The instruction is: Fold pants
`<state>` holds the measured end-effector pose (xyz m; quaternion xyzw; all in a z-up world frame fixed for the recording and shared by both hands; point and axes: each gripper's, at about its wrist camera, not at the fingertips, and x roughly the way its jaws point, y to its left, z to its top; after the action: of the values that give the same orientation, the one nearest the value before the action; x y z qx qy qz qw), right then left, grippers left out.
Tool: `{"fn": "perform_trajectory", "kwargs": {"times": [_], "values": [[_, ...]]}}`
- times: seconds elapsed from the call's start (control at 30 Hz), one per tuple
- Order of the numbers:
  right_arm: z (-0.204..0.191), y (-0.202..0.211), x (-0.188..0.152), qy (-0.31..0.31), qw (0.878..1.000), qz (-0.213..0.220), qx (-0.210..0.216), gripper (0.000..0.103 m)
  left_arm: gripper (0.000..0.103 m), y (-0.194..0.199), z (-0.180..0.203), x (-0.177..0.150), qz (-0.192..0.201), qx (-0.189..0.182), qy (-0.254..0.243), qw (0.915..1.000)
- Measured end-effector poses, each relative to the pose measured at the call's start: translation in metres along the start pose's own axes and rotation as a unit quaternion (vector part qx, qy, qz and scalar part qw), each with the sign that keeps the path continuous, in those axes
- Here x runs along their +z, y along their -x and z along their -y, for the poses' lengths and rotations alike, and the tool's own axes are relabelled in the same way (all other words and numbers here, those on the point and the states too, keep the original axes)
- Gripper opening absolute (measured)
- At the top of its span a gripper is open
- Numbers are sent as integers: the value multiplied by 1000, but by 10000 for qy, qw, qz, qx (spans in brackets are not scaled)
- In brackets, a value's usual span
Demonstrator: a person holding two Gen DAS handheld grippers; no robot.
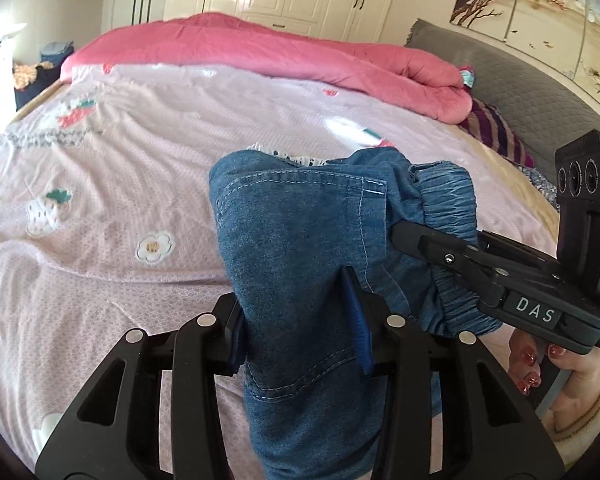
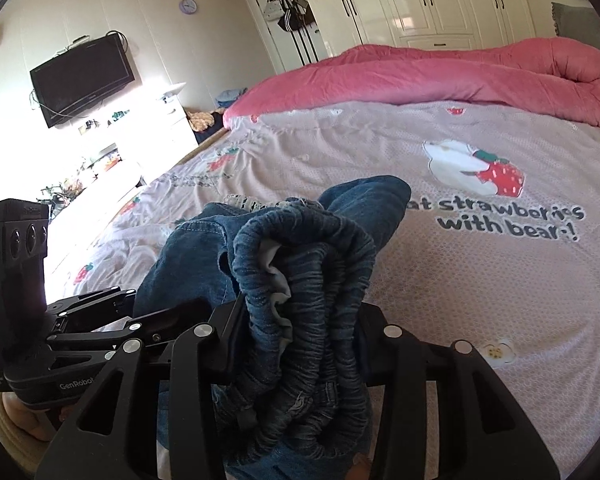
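Blue denim pants (image 1: 300,240) with an elastic waistband (image 2: 300,280) are bunched and held up over the bed by both grippers. My left gripper (image 1: 300,320) is shut on a fold of the denim leg fabric. My right gripper (image 2: 300,340) is shut on the gathered waistband. In the left wrist view the right gripper (image 1: 396,232) comes in from the right and bites the waistband (image 1: 452,208). In the right wrist view the left gripper (image 2: 140,312) sits at the lower left, against the denim. The pants hang below both grippers, out of sight.
The bed has a pale pink sheet (image 1: 140,140) printed with strawberries and bears (image 2: 480,172). A rolled pink quilt (image 1: 260,48) lies along its far side, with a striped pillow (image 1: 496,128) by the grey headboard (image 1: 520,80). White wardrobes (image 2: 420,0) and a wall television (image 2: 82,80) stand beyond.
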<state>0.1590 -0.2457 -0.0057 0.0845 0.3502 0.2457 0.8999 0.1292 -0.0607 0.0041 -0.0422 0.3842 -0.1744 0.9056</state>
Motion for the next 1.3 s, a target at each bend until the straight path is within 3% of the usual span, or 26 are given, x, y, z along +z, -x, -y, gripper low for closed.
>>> {"fn": "perform_trajectory", "kwargs": {"times": [0.2,0.47,0.63,0.8,1.1,1.3], "values": [[12,-28,-12,-211,9984,-471,-235,43,34,-18,-10,-12,-165,66,88,9998],[20,-39,-22,-447,9961,-648,-393,53,48,-24,-14,-22,-134,156,105,9997],[19,-29,-26,-391,9966,-512,-523,68,54,-22,-18,-22,-103,158,116,9998],[18,-16,-32,-340,9966,-388,-646,76,57,-21,-19,-22,-84,147,119,9998],[9,4,-37,-46,9940,-98,-1087,85,67,-16,-17,-22,-48,149,143,9998],[7,18,-40,-64,9940,65,-1092,91,79,-6,-15,-21,111,126,164,9997]]}}
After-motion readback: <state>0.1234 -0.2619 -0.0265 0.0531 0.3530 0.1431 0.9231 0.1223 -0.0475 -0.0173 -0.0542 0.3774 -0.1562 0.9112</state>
